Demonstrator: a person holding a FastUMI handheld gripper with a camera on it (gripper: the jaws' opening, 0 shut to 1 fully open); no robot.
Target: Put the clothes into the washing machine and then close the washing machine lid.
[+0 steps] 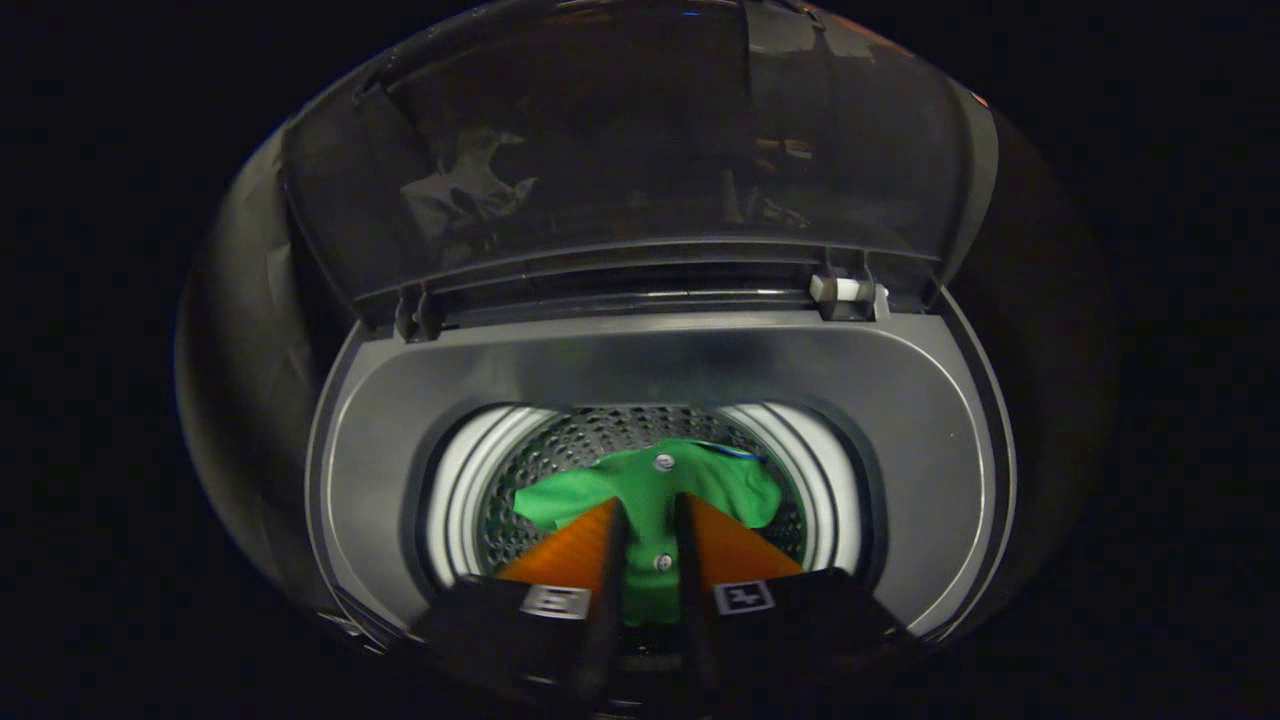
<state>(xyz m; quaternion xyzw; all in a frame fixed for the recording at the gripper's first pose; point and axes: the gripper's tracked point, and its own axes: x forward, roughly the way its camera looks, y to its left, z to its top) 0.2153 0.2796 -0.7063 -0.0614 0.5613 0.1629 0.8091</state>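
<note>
I look down into a top-loading washing machine [900, 440] with its lid [620, 160] swung up and standing open at the back. A green garment [700, 480] with small round buttons hangs in the mouth of the perforated steel drum [545, 450]. My gripper [650, 502] is shut on the garment: its two fingers stand close together with a strip of green cloth pinched between them. The cloth spreads out to both sides just beyond the fingertips. The lower part of the garment is hidden behind the fingers.
A white ring [455, 500] lines the drum opening inside the grey top deck. The tinted see-through lid rests on two hinges, one at left [415, 318] and one at right [845, 295]. Around the machine everything is dark.
</note>
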